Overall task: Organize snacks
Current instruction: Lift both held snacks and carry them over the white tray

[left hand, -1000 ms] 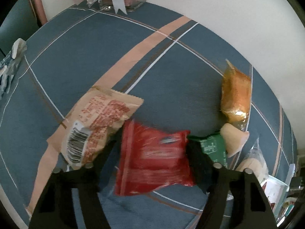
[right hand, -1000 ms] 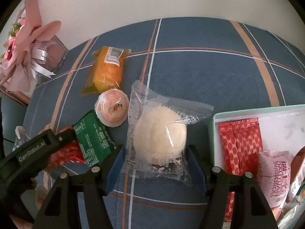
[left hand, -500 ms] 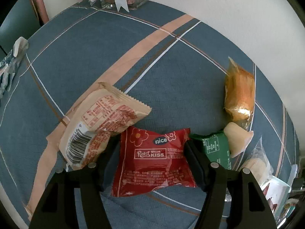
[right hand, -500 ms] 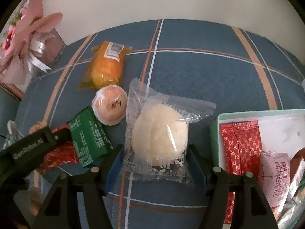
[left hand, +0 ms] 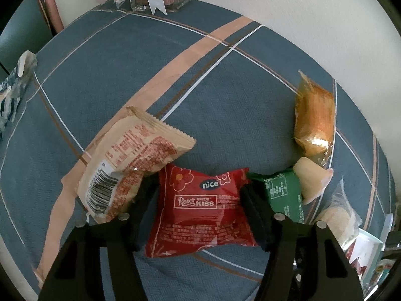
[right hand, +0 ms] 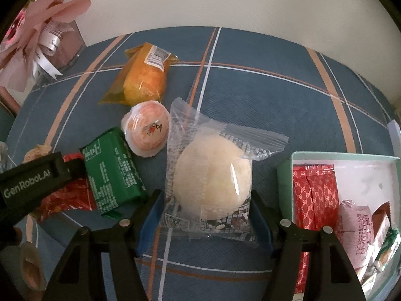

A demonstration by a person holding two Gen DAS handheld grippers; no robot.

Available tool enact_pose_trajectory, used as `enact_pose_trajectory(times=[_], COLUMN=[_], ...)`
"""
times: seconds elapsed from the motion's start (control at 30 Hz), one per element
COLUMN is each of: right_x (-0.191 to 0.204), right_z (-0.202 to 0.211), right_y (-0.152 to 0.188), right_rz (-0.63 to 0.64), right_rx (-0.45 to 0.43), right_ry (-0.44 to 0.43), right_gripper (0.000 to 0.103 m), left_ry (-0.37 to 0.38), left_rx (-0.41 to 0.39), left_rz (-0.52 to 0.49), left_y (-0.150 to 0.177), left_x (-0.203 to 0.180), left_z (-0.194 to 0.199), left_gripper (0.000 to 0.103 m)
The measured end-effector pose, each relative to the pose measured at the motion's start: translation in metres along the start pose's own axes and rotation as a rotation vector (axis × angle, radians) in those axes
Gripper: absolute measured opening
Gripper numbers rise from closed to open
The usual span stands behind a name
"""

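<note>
My left gripper points down at the blue plaid tablecloth, and its jaws are closing. The red "nice" snack packet sits between them, its sides pinched in by the black fingers. My right gripper is shut on a clear-wrapped round white pastry, with a blue pad against each side of the wrapper. In the right wrist view, one of the left gripper's fingers lies over the red packet at the far left.
A tan packet leans on the left finger. A green packet, a jelly cup and an orange packet lie between the grippers. A mint-rimmed box with several snacks is at the right. A pink flower arrangement stands at the back.
The left jaws have narrowed onto the red packet, which now bulges between them. The right gripper has rolled slightly with the pastry still between its pads.
</note>
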State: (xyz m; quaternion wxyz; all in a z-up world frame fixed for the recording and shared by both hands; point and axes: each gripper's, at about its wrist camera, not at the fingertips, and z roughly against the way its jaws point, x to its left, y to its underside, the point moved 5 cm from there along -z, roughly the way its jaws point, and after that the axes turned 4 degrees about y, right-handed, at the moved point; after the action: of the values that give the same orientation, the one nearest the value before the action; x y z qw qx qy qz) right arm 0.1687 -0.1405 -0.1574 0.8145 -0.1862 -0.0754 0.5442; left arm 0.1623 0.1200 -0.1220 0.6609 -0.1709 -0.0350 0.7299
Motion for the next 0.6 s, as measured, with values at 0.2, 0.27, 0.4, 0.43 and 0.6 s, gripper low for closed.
enact_pose_trajectory(times=[0.2,0.27,0.4,0.43,0.6], right_x=[-0.002,-0.001,-0.001,-0.001,-0.008], right_z=[0.004,0.007,0.015,0.018,0.032], right_y=[-0.003,-0.004,-0.007,-0.007,-0.012], right_rz=[-0.017,-0.018,-0.025,-0.027,-0.047], right_rx=[0.011,0.013,0.004,0.004,-0.003], right_ry=[-0.029,-0.034,-0.06,-0.065,-0.081], right_gripper=[0.061,0.06,0.057,0.057,0.056], left_ry=[0.012,0.029,0.026,0.035,0.048], left_rx=[0.007,0.01,-0.016,-0.024,-0.063], left_rz=[0.008,0.025,0.038,0.047,0.058], left_y=[0.0,-0.001,-0.006,-0.007,-0.014], left_x=[-0.002,-0.001,0.005,0.006,0.005], left_z=[0.002,0.004,0.011,0.015,0.032], left_gripper=[0.058,0.057,0.056,0.056,0.055])
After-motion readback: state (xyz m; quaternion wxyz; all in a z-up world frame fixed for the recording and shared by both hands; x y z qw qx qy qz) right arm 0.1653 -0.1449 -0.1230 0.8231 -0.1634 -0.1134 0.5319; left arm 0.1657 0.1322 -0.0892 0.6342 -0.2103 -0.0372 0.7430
